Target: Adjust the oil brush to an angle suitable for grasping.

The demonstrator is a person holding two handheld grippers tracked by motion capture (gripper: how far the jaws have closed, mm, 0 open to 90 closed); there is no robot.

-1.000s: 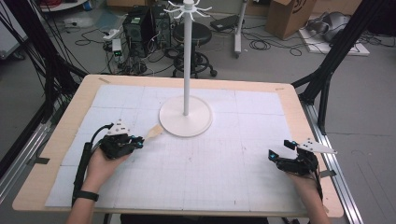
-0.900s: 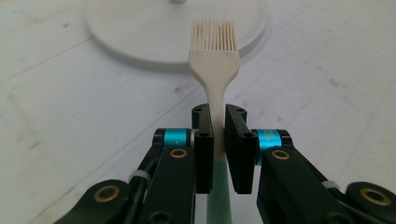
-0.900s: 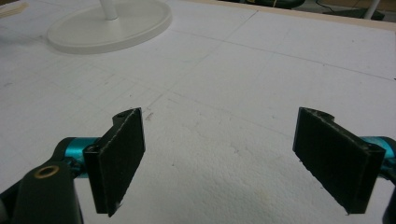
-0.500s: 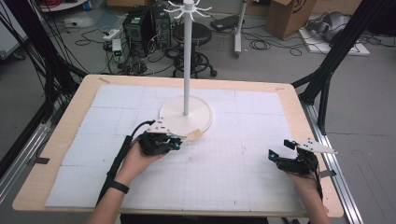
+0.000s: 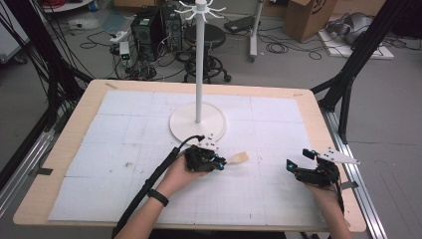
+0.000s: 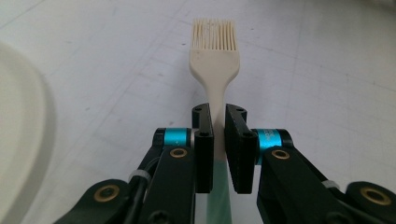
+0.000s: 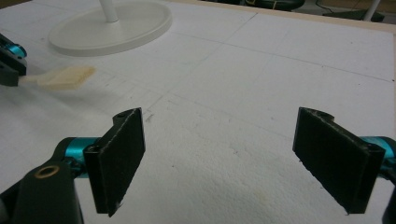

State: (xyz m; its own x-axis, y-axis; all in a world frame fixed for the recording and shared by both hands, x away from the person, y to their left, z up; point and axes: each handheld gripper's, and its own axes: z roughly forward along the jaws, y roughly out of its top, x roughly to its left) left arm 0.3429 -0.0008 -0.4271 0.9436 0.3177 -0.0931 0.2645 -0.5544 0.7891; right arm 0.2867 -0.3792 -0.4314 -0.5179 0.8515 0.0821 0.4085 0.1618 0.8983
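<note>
Toward the middle of the table (image 5: 308, 124), just in front of the white stand (image 5: 199, 74), the left gripper (image 5: 219, 163) now sits with its jaws clamped tight on the neck of a cream pastry brush (image 6: 215, 60) — the left gripper view shows the two black pads pinching the pale handle, bristles pointing straight ahead and clear of the mat. That is the big change: a second ago this hand was back near the left edge, and it has carried the brush across past the stand's round base (image 5: 198, 124), so the brush head (image 5: 238, 158) now pokes out toward the right side, hovering low over the white gridded mat (image 5: 124, 149). Over at the right edge, the right gripper (image 5: 298, 167) has not budged; its jaws stand wide apart with nothing between them, as the right gripper view makes plain, and the brush (image 7: 65, 77) shows there off to the side, well apart still. My read: this looks like a handover shaping up, or a lift to one of the stand's hooks, with the brush brought into reach and the empty jaws waiting to receive.
</note>
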